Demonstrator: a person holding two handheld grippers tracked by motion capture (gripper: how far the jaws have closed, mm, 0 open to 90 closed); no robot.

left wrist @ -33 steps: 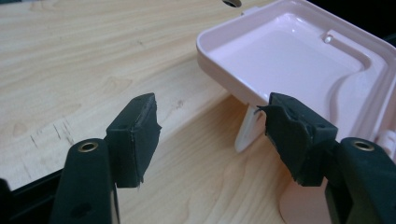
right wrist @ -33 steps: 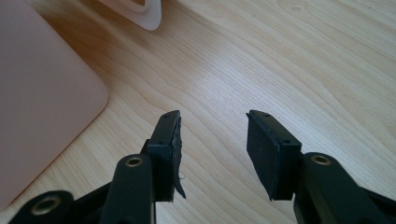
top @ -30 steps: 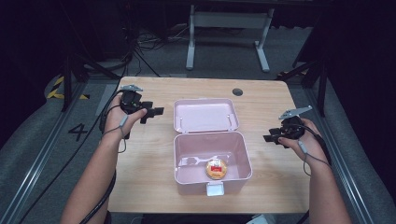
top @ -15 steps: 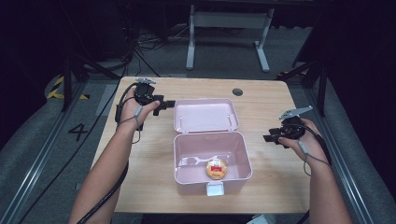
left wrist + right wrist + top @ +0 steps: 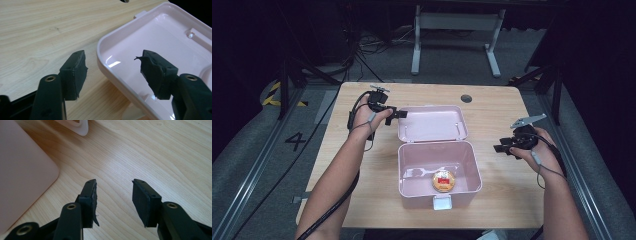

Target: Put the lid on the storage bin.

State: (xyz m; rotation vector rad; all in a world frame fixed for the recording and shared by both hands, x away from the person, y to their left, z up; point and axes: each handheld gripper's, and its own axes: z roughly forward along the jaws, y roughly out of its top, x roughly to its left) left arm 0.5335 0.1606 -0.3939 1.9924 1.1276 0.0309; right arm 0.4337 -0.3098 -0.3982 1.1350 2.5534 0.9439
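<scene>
High view: pink lunch box [image 5: 439, 172] sits open mid-table w/ its lid [image 5: 432, 123] laid flat behind it; inside the base, a round orange-topped item [image 5: 444, 181] near the front wall & a pale utensil [image 5: 424, 171] beside it; left gripper [image 5: 398, 114] is at the lid's left edge, right gripper [image 5: 498, 148] parked on the table [image 5: 492, 107] to the box's right, apart from it. Left gripper view: jaws spread wide & straddling the lid's rounded corner rim, one pad [image 5: 75, 72] outside over bare wood, the other [image 5: 152, 71] inside over the glossy lid; nothing pinched yet. Step in hand looks like taking the lid rim to swing it shut; to do it well, prob. lower till the rim sits deep between the pads, close squarely on the wall not the curved corner (slick plastic, could slip), then lift in an arc about the hinge; right gripper may need to steady the base. Right gripper view: jaws spread, empty, over wood near the box's side wall. Pose: left forearm reaches fwd w/ wrist turned inward toward the lid; right forearm rests low, hand angled left toward the box.
</scene>
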